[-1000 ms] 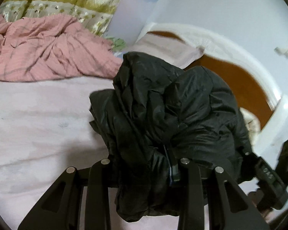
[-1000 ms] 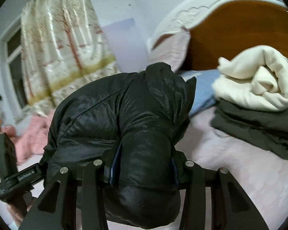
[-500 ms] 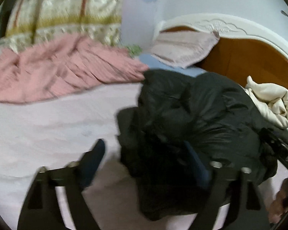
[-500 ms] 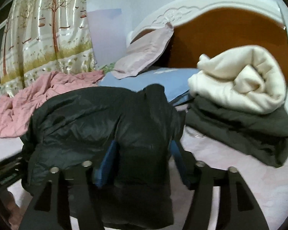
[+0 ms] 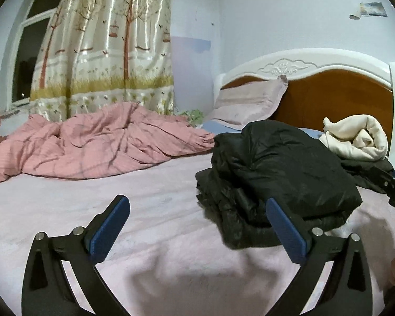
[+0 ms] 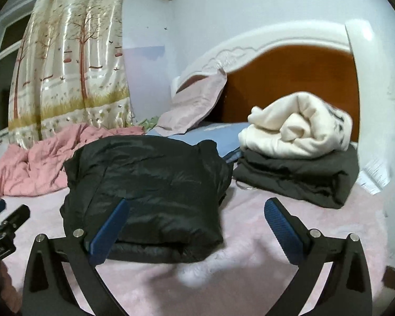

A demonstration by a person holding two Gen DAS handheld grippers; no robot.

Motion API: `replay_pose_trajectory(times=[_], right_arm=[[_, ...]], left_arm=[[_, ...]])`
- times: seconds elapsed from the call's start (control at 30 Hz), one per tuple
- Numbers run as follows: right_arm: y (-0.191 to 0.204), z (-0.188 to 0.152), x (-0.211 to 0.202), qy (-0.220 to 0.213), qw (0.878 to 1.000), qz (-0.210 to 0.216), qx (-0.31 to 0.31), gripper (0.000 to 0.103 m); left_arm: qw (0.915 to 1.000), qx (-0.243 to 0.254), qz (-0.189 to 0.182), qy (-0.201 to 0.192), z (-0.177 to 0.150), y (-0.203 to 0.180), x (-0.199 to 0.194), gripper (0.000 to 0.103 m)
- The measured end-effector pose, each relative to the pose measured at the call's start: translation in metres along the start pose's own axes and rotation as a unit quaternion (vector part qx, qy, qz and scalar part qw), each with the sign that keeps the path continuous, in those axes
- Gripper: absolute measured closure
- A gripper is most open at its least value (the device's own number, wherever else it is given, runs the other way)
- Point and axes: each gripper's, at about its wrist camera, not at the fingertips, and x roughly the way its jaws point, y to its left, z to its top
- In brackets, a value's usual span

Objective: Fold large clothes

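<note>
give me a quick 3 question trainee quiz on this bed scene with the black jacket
1. True or false: the folded black puffer jacket is held by the right gripper.
2. What lies on top of the folded dark grey garment?
3. Which is crumpled near the curtain: A pink striped quilt, B blue pillow, C white towel?

Key: 1 false, the fingers are spreading and the jacket rests on the bed; 2 a rolled cream garment; 3 A.

The left black plastic tongs (image 5: 197,208) carry blue ribbed pads (image 5: 109,230). The right black plastic tongs (image 6: 197,206) match them. Silver screws (image 6: 77,233) stud both frames.
</note>
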Motion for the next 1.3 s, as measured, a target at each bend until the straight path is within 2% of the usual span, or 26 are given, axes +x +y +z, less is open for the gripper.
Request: replay_pose_trajectory(times=[0.2, 0.47, 0.73, 1.07, 1.3], right_arm=[[0.009, -0.006, -0.018, -0.037, 0.999, -0.029, -0.019, 0.0], [0.007, -0.005, -0.029, -0.052, 0.998, -0.032, -0.009, 0.0], [0.031, -0.011, -0.014, -0.022, 0.997, -0.026, -0.068, 0.0], [0.03, -0.012, -0.011, -0.018, 0.997, -0.027, -0.066, 0.0], [0.034, -0.012, -0.011, -0.022, 0.996, -0.027, -0.087, 0.0]], left_arm=[[0.9998, -0.014, 0.011, -0.013, -0.011, 0.005, -0.013, 0.0], [0.9994, -0.011, 0.009, -0.033, -0.014, 0.005, -0.019, 0.0], [0.9991, -0.009, 0.01, -0.041, -0.015, 0.004, -0.021, 0.0], [0.9991, -0.012, 0.01, -0.039, -0.014, 0.003, -0.021, 0.0], [0.9992, -0.011, 0.012, -0.036, -0.012, 0.002, -0.019, 0.0]])
